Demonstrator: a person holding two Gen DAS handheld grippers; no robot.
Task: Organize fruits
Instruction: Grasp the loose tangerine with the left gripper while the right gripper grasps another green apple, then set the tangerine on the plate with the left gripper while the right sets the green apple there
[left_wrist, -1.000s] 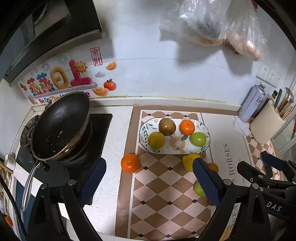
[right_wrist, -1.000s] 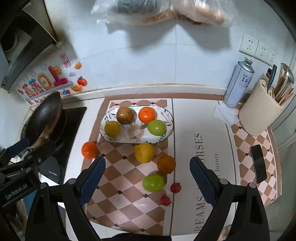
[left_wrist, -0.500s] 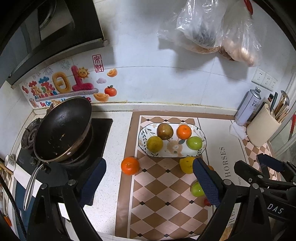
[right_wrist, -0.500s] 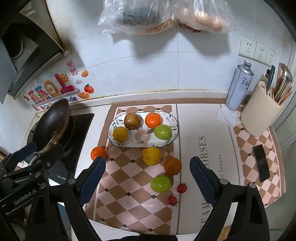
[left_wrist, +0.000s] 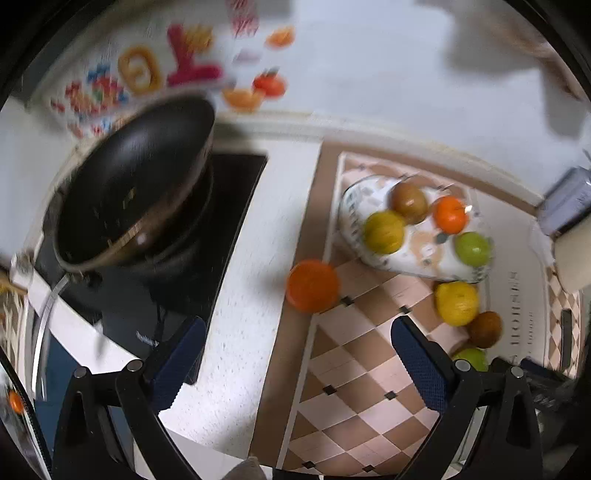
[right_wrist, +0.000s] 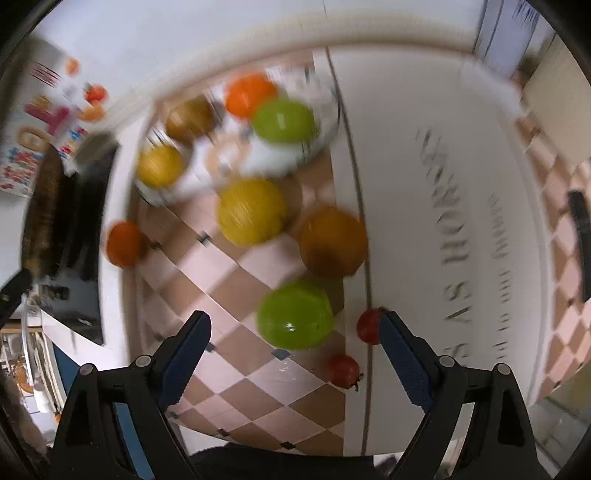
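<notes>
The white surface (left_wrist: 243, 332) carries nearly everything here, with a checkered mat (right_wrist: 258, 266) spread over its middle so the fruit has a soft, bounded place to sit. To the left, a dark frying pan (left_wrist: 133, 192) is parked on the stove (left_wrist: 229, 206), out of the sorting area. At the back of the mat lies the oval plate (left_wrist: 413, 258), and it looks like the collecting point: a brown fruit (left_wrist: 409, 201), a yellowish one (left_wrist: 384, 232), an orange (left_wrist: 450, 215) and a green one (left_wrist: 473, 248) already rest in it, well spaced.

The rest of the fruit is loose on the mat in front of the plate. A yellow fruit (right_wrist: 252, 211) sits just beside the plate's near edge, a dull orange fruit (right_wrist: 332, 240) next to it, and a green apple (right_wrist: 294, 314) nearer still. A lone orange (left_wrist: 313, 285) lies apart at the mat's left border. Two small red tomatoes (right_wrist: 342, 370) lie by the mat's seam.

The right gripper (right_wrist: 293, 365) points steeply down over the green apple, which lies ahead of the tips and roughly between their lines; its fingers (right_wrist: 184, 354) are wide but closing in, holding nothing yet. I judge the apple is its target. The left gripper (left_wrist: 295, 369) hangs over bare surface near the lone orange, its fingers (left_wrist: 417, 365) spreading to their widest and empty, probably readying for that orange.
</notes>
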